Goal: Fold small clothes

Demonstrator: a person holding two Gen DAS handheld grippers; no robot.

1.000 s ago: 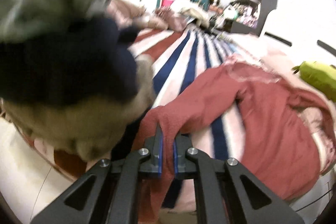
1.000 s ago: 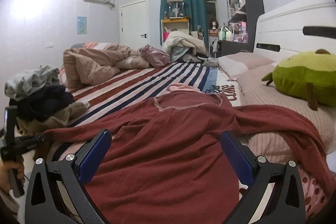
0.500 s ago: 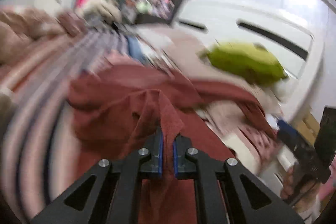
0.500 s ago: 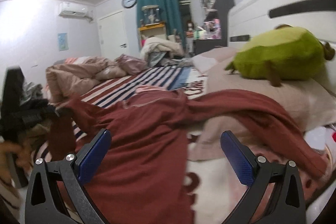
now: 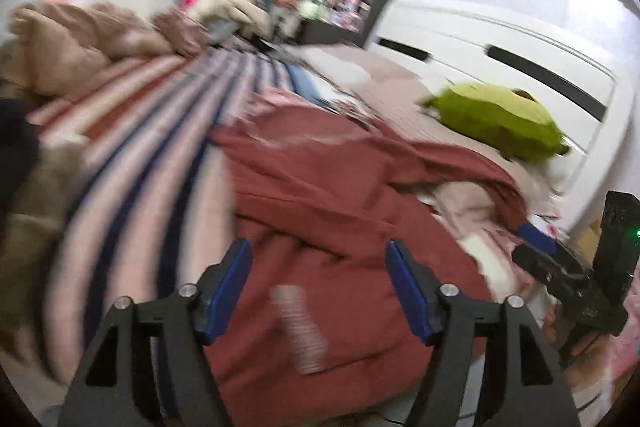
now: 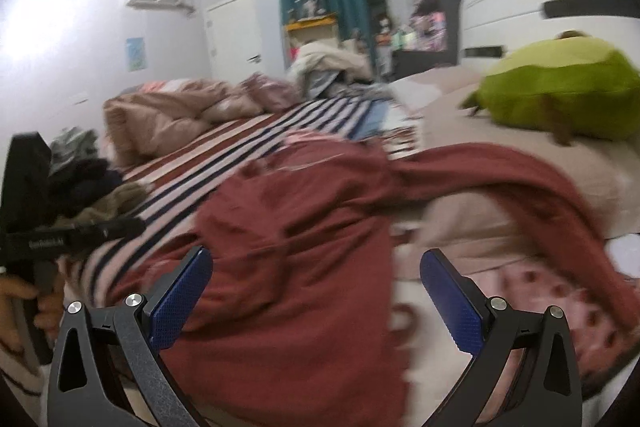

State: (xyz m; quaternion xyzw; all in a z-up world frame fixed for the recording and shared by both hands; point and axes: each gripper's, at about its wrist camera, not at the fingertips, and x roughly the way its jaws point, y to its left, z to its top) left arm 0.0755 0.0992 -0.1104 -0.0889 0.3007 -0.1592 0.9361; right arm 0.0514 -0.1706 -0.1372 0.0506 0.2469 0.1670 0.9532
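Note:
A dark red garment [image 5: 340,207] lies spread and creased on the striped bed, its left edge folded in over its body. My left gripper [image 5: 320,287] hovers above it with the jaws opening; nothing is pinched between the blue pads [image 5: 230,291], and the cloth lies below them. In the right wrist view the same garment [image 6: 300,247] fills the middle, and one sleeve [image 6: 520,179] trails right over a pillow. My right gripper [image 6: 316,295] is open above the garment's near edge and holds nothing. The left gripper [image 6: 80,231] shows at the left edge there, held by a hand.
A green plush toy [image 6: 560,95] rests on the pillows by the white headboard [image 5: 480,47]. A pile of clothes [image 6: 84,171] sits at the bed's left edge. A bunched pink duvet [image 6: 160,115] lies further back on the striped sheet [image 6: 248,147].
The left gripper carried a pinched edge of the red garment rightward across the bed, then opened and let it drop. The right gripper shifted a little lower and stayed open.

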